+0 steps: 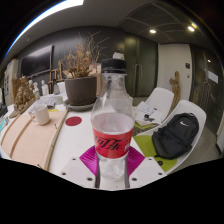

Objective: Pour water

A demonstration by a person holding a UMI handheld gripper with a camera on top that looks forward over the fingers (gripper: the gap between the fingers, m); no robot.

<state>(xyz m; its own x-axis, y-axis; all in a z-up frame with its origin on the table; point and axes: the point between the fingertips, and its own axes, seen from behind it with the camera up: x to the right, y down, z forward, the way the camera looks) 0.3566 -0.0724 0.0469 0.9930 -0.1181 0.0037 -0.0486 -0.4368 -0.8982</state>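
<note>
1. Your gripper (112, 172) sits at the bottom centre of the frame, with its 2 white fingers low at either side and the magenta pads (92, 158) showing on their inner faces. A clear plastic bottle (112, 120) stands between them. The pads appear to press its lower body from both sides, so I judge the fingers clamped on the bottle.

2. The relation your next move turns on: the bottle lies dead ahead, centred in the frame, with its long axis upright and running from the fingers up to the neck at centre. To pour, you must roll your wrist so that axis tips toward a receiver.

3. The bottle looks clear, with a red label (112, 130) around its waist and a dark cap (116, 66) that seems to be on. If so, it must come off before any water can flow. I cannot tell the water level.

4. The likeliest receiver is the white mug (40, 114), at the left of the frame, well apart from the bottle on the white table (70, 138).

5. Further out, a potted plant (82, 85) stands behind the bottle at upper left, and a black object (176, 137) lies on a green mat (152, 147) at lower right.
</note>
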